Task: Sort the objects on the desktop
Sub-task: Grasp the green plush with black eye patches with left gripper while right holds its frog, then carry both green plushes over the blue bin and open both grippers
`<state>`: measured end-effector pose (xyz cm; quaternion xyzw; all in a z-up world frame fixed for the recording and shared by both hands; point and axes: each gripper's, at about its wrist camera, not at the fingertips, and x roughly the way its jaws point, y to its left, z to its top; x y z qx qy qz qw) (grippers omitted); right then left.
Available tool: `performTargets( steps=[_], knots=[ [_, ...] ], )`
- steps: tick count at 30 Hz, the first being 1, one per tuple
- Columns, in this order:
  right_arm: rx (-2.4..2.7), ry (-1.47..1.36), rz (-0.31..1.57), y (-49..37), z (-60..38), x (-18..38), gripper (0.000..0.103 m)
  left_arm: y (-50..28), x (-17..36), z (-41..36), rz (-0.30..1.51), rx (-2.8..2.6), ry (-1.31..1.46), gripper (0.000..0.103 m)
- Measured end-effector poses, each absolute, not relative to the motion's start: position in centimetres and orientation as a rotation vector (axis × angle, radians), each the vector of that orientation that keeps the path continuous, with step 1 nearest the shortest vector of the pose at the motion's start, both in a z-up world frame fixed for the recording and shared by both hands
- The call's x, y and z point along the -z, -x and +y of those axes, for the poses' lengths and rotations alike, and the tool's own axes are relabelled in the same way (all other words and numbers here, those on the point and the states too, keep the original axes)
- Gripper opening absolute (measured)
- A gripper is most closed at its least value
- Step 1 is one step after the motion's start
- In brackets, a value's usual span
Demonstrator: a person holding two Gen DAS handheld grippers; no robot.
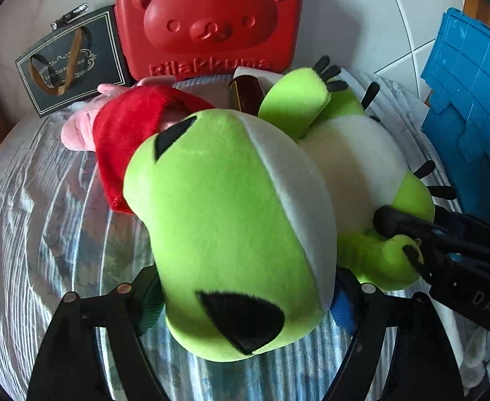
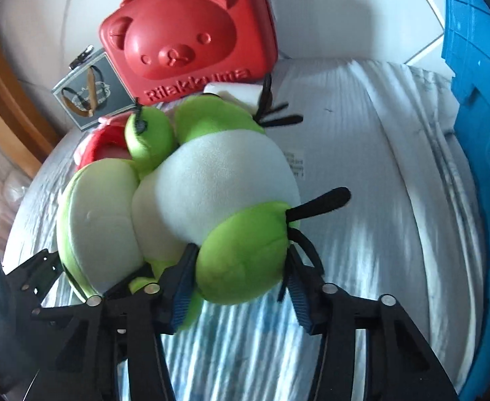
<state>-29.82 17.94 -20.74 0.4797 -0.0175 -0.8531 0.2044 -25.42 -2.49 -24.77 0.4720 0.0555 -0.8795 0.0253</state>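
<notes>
Both hand-held grippers are gripping the green frog toy.

The right hand-held gripper (image 2: 238,284) is pinching a hind leg; the left hand-held gripper (image 1: 245,300) is straddling the head of the frog toy (image 1: 231,220), contact unclear. The frog is lying lengthwise away across the striped cloth (image 2: 378,200), toward the red case (image 2: 191,33).

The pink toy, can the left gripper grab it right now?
Probably not. The left gripper is already closed around the green frog's head, and the frog lies between it and the pink toy, covering part of it.
</notes>
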Motion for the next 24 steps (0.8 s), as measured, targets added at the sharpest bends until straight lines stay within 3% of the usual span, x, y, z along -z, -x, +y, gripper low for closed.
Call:
performTargets(
  steps=[7,24],
  knots=[
    [2.400,-1.204,-0.046,26.5,18.1,16.8,0.044,21.8,19.7,-3.1,0.118,2.793,-1.302,0.080],
    [2.579,-0.738,-0.056,16.0,22.0,-1.3,0.044,13.2,2.5,0.4,0.019,3.055,-0.750,0.080]
  ],
)
